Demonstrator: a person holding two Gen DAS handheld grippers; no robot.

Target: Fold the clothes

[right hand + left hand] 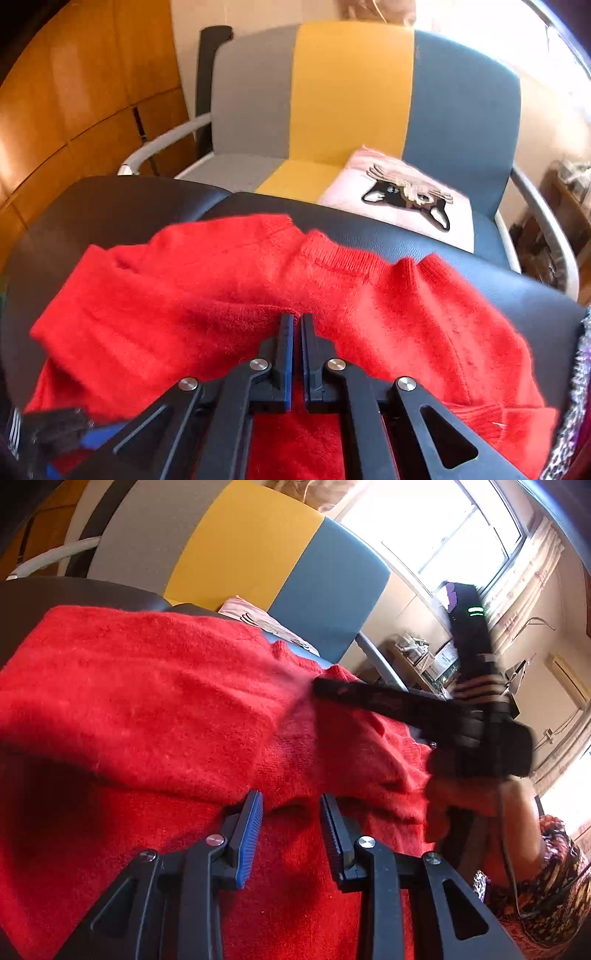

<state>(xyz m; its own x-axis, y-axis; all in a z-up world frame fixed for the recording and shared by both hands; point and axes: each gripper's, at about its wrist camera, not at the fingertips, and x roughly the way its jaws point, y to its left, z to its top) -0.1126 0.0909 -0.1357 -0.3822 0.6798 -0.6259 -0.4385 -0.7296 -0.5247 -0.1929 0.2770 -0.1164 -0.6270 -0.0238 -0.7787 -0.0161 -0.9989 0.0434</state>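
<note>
A fuzzy red sweater [147, 686] lies rumpled across a black padded surface [110, 206]. In the left wrist view my left gripper [291, 803] hovers low over the sweater's middle, its blue-padded jaws apart and a soft fold bulging up between the tips. My right gripper [297, 317] is closed, its tips pinching a seam fold of the red sweater [369, 295]. In the left wrist view the right gripper [319, 686] reaches in from the right. The sweater's far edge rises to its tip, and a hand [461, 805] holds its handle.
Behind the black surface stands an armchair [351, 92] striped grey, yellow and blue, with metal armrests. A pink cushion-like piece with a cat picture [406, 195] lies on its seat. Wooden panelling is at the left, a bright window [443, 528] and cluttered shelves at the right.
</note>
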